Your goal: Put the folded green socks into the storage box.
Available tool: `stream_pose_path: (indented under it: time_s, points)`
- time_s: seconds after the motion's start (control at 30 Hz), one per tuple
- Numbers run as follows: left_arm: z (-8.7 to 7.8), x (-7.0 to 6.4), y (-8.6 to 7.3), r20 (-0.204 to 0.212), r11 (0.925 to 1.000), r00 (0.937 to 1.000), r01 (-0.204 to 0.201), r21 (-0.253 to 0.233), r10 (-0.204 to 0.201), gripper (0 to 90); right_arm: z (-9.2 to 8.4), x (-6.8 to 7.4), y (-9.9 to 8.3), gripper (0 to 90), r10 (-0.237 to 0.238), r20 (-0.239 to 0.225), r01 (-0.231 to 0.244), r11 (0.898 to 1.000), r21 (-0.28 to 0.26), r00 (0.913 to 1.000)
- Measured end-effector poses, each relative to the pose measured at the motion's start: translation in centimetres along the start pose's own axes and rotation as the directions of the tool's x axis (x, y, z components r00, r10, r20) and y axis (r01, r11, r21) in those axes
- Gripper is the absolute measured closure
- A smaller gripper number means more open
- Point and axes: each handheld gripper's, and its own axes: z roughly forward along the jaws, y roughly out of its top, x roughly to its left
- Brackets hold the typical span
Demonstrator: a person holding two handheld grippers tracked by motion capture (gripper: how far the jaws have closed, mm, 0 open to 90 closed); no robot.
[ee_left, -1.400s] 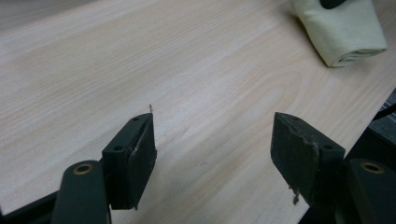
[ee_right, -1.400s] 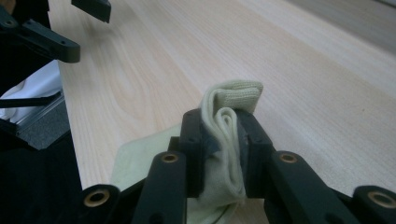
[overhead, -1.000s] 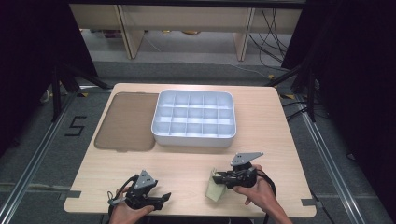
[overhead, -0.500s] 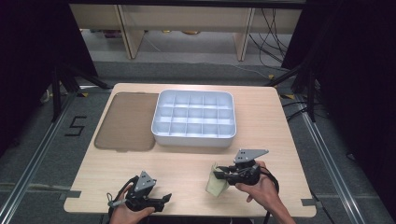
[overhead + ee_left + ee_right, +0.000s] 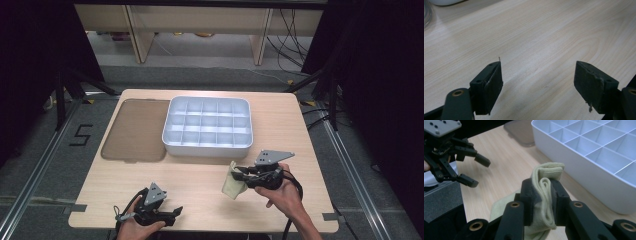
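Note:
A pale yellow-green folded sock [image 5: 546, 187] is pinched between the black jaws of my right gripper [image 5: 543, 192], which is shut on it. From above, the sock [image 5: 233, 184] hangs just above the table, left of the right gripper [image 5: 239, 174], in front of the white compartment tray [image 5: 207, 147]. My left gripper [image 5: 175, 212] rests low at the table's front left, open, its jaws [image 5: 537, 82] wide apart over bare wood with nothing between them. In the right gripper view the left gripper [image 5: 477, 171] appears at upper left.
The white tray [image 5: 574, 162] has several empty compartments. A brown translucent lid [image 5: 136, 130] lies flat to its left. The wooden table's front edge [image 5: 210, 229] is close to both hands. Cables and shelf legs lie on the floor behind.
The right gripper with the sock has lifted slightly and shifted toward the tray. The left gripper has stayed near the front edge, barely moving.

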Motion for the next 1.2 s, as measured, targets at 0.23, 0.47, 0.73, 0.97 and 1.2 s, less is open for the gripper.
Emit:
stream_pose_path:
  time_s: [0.23, 0.47, 0.73, 0.97, 1.2]
  points:
    - [0.3, -0.5, 0.0, 0.004, 0.9998, 0.9999, 0.013, -0.018, -0.013, 22.4, -0.5, -0.6, 0.6, 75.1, -0.021, 0.031, 0.021, 1.000, -0.008, 0.9993]
    - [0.1, -0.4, 0.1, 0.005, 0.9999, 0.9999, 0.014, 0.001, -0.014, 22.5, -0.5, -1.1, 1.3, 75.0, -0.022, 0.061, 0.023, 1.000, -0.013, 0.9979]
    - [0.3, -0.6, 0.1, 0.004, 0.9990, 0.9995, 0.032, -0.032, -0.032, 22.5, -0.6, -1.8, 2.4, 75.0, -0.049, 0.098, 0.052, 0.998, -0.027, 0.9940]
    - [0.1, -0.5, 0.1, 0.017, 0.9992, 0.9992, 0.037, -0.016, -0.037, 22.4, -0.8, -2.5, 3.2, 75.0, -0.044, 0.129, 0.048, 0.998, -0.031, 0.9907]
    - [0.2, -0.5, 0.1, -0.002, 0.9996, 0.9999, 0.013, -0.024, -0.013, 22.5, -1.0, -3.1, 3.7, 75.0, -0.039, 0.150, 0.048, 0.997, -0.057, 0.9879]
